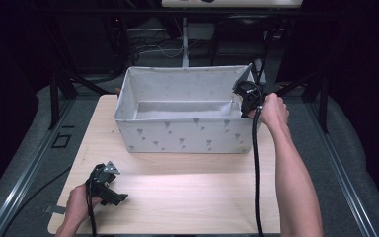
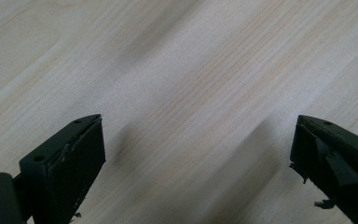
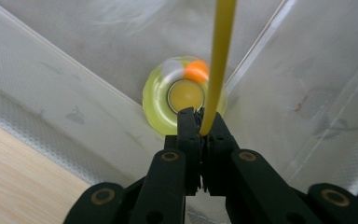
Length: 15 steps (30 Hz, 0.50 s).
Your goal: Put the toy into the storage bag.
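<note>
A light grey fabric bin (image 1: 182, 136) with small grey prints stands on the far half of the wooden table (image 1: 187, 187). My right gripper (image 1: 244, 96) hangs over the bin's right end, pointing down into it. In the right gripper view its jaws (image 3: 200, 116) are shut on a thin yellow strap (image 3: 221, 46) that runs up out of the picture. Below them, in a corner of the bin, is a translucent yellow-green round toy (image 3: 158, 100) with an orange and a white ball in it. My left gripper (image 1: 116, 197) rests low over the table's front left, open with nothing between its fingers (image 2: 198, 126).
The bin's walls (image 3: 74, 93) close in around the right gripper. The right gripper's black cable (image 1: 255, 168) trails back across the table. Dark frame legs and cables stand beyond the table's far edge.
</note>
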Each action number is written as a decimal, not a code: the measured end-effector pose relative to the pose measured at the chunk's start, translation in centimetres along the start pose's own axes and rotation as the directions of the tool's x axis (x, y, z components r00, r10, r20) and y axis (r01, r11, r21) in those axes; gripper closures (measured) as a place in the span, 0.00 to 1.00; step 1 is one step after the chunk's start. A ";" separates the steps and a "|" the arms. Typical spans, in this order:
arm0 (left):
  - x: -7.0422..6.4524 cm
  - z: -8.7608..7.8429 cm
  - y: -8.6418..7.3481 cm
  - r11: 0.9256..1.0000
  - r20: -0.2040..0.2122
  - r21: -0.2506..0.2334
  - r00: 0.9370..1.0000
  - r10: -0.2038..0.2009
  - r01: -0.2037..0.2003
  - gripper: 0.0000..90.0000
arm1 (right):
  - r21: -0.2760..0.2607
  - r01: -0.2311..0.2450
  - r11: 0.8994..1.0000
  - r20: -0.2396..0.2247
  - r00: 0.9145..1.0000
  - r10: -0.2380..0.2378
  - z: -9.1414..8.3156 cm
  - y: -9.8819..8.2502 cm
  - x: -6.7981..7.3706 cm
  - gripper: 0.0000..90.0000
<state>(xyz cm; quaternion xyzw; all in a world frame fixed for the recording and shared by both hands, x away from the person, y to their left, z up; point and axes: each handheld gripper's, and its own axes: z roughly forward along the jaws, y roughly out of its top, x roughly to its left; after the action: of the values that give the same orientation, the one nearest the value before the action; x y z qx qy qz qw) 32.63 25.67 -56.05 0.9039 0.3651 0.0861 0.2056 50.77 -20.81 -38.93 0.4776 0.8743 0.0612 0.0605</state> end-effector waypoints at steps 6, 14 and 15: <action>0.0 0.0 0.0 1.000 0.000 0.001 1.000 0.002 -0.002 0.04 | 0.002 -0.016 1.000 -0.016 1.000 0.016 -0.2 0.0 -0.2 0.95; 0.0 -0.1 0.1 1.000 -0.003 -0.004 1.000 0.003 -0.003 0.03 | -0.055 -0.022 0.998 0.002 1.000 0.022 -2.4 -0.2 -0.1 0.72; 0.0 -0.1 0.1 1.000 -0.005 -0.003 1.000 0.005 -0.005 0.03 | -0.069 -0.022 0.997 0.006 1.000 0.022 -2.8 -0.2 0.1 0.70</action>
<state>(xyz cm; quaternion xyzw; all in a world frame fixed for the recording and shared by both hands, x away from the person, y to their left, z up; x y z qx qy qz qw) 32.61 25.63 -55.94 0.9043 0.3631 0.0894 0.2058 50.10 -21.02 -36.19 0.4850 0.8662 0.0904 0.0793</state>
